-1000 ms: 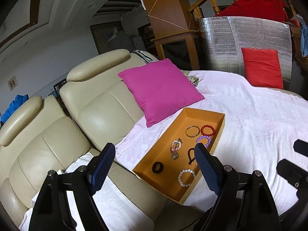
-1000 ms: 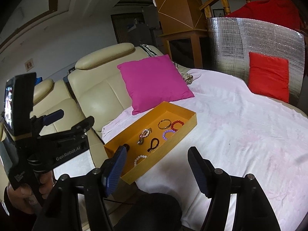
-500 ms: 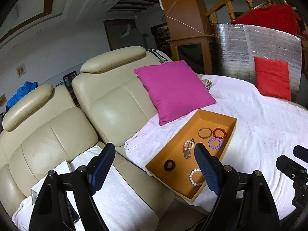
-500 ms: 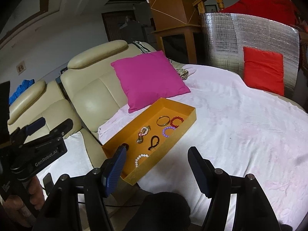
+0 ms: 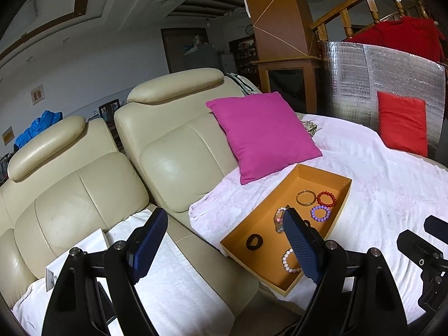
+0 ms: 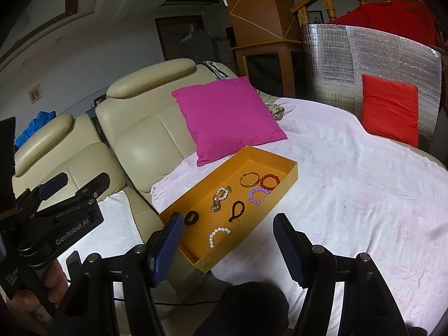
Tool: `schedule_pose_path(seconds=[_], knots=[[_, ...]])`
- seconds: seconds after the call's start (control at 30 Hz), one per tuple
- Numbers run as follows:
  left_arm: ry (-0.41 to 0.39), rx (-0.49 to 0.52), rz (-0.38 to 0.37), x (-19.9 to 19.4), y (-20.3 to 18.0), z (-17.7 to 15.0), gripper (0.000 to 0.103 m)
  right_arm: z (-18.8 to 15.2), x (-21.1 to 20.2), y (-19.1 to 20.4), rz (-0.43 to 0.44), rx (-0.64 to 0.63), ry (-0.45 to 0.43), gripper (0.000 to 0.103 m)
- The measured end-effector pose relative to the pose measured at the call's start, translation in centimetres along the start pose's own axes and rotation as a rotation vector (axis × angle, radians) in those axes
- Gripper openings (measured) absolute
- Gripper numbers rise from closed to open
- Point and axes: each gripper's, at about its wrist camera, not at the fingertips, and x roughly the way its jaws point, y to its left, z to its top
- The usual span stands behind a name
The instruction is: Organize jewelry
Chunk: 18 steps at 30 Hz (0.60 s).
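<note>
— Right, where do my two grippers stand?

— Both of mine hang in the air, short of the orange tray (image 6: 280, 193). My left gripper (image 5: 224, 243) has its jaws spread wide with nothing between the pads; behind them I see only the cream sofa (image 5: 173, 162) and the near end of the tray. My right gripper (image 6: 226, 246) is spread a little less wide and is likewise empty, touching nothing. In the right wrist view I can also see the left gripper from the side, with a hand (image 6: 54, 280) around its handle.

— And the jewelry?

— All of it lies inside the tray, which sits on the pink-white cover (image 6: 350, 182) at the bed's edge beside the sofa, just below the magenta cushion (image 6: 226, 117). At the tray's far end I see a gold bangle (image 6: 249, 179) touching or just beside a red bead bracelet (image 6: 269, 182), with a purple bead bracelet (image 6: 258, 195) just in front of them. Mid-tray lie a pink-and-white beaded piece with a metal charm (image 6: 219, 198) and a dark looped cord (image 6: 237, 210). Toward the near end are a black ring-shaped band (image 6: 191, 217) and a white bead bracelet (image 6: 218, 235), partly hidden by my left gripper's right finger in its own view.

— Anything else on the bed?

— A red cushion (image 6: 389, 109) at the far edge, against a silver foil panel (image 6: 350, 64).
</note>
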Motion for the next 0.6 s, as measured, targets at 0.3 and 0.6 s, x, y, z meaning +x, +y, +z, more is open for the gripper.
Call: schedule_pose_path(seconds=[0.3, 0.6], knots=[[-0.005, 0.001, -0.008, -0.28, 0.26, -0.1, 0.085, 0.22, -0.12, 0.19, 0.004, 0.002, -0.002, 0.07], [-0.009, -0.003, -0.01, -0.64, 0.42, -0.14, 0.085, 0.5, -0.18, 0.25, 0.005, 0.008, -0.003, 0.07]])
